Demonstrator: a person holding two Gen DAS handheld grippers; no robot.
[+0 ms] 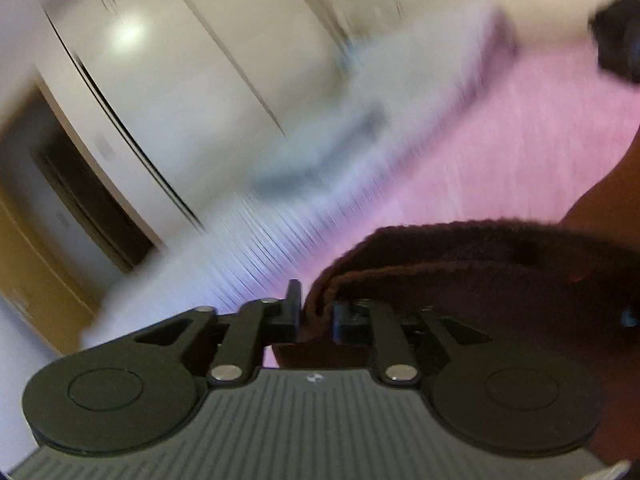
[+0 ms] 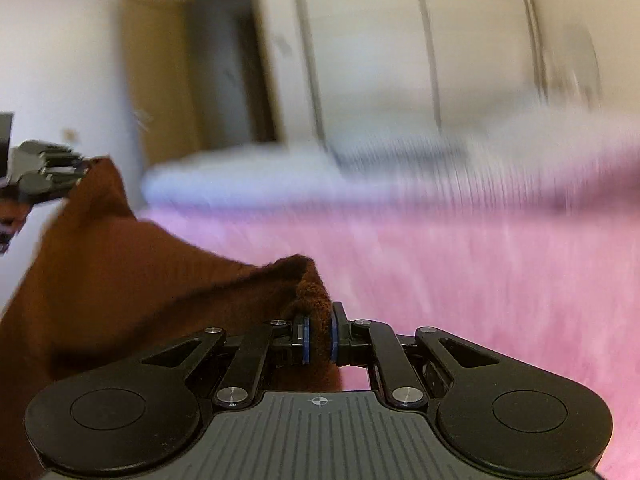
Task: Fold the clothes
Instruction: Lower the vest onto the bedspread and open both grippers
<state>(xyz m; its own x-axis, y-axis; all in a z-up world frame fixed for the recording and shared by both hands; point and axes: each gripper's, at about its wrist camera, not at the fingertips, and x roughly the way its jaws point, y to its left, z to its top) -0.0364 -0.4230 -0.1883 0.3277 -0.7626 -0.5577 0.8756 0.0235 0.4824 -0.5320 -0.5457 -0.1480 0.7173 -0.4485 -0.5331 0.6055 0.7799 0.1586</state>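
A brown knitted cloth (image 2: 120, 260) hangs stretched in the air between both grippers, above a pink bed cover (image 2: 480, 280). My right gripper (image 2: 319, 336) is shut on one bunched corner, which is squeezed between its blue pads. At the far left of the right wrist view, my left gripper (image 2: 80, 168) holds the other corner up at a peak. In the left wrist view, a thick fold of the brown cloth (image 1: 480, 248) fills the gap of the left gripper (image 1: 316, 308) and touches both fingers. Both views are smeared by motion.
The pink bed cover (image 1: 500, 140) spreads wide below, with pale bedding (image 2: 240, 184) at its far side. White wardrobe doors (image 2: 400, 40) stand behind it, beside a wooden door (image 2: 160, 80) to a dark opening. A dark blurred shape (image 1: 616, 40) shows at top right.
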